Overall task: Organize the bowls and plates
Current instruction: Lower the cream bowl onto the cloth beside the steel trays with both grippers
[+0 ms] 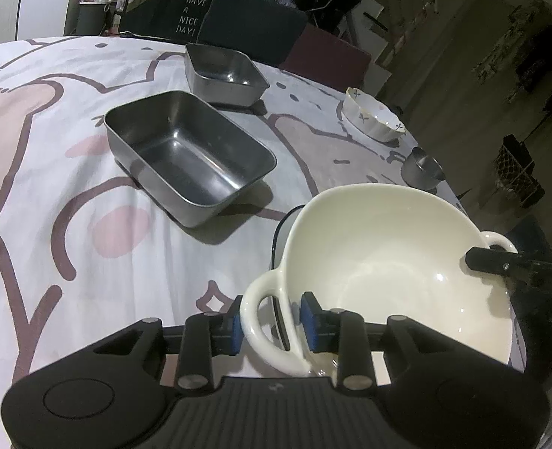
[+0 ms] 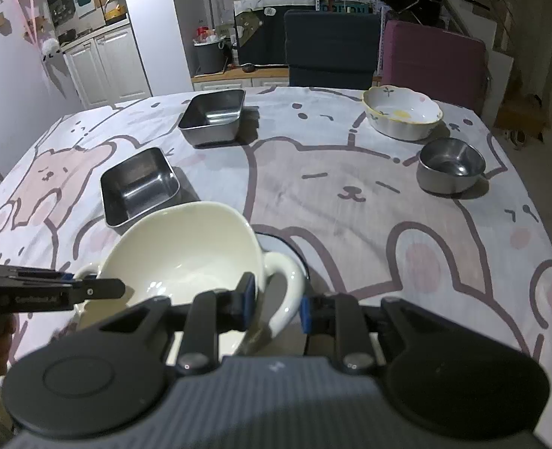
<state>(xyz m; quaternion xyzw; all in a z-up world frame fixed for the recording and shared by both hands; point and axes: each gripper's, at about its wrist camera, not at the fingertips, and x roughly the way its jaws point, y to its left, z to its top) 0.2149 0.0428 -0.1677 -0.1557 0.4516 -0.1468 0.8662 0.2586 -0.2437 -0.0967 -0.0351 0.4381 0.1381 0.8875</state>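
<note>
A cream two-handled bowl (image 1: 381, 262) is held between both grippers, over a dark-rimmed plate (image 1: 278, 239) on the tablecloth. My left gripper (image 1: 272, 323) is shut on the bowl's left handle (image 1: 257, 321). My right gripper (image 2: 274, 305) is shut on its right handle (image 2: 285, 288); its finger also shows in the left wrist view (image 1: 500, 262). Two steel rectangular trays (image 1: 190, 153) (image 1: 223, 73), a white floral bowl (image 2: 401, 112) and a small round steel bowl (image 2: 450, 164) sit on the table.
The table carries a bear-print cloth (image 2: 351, 194). Two chairs, one dark (image 2: 332, 45) and one maroon (image 2: 433, 60), stand at the far edge. The table's right edge (image 1: 459, 194) drops to the floor near the small steel bowl.
</note>
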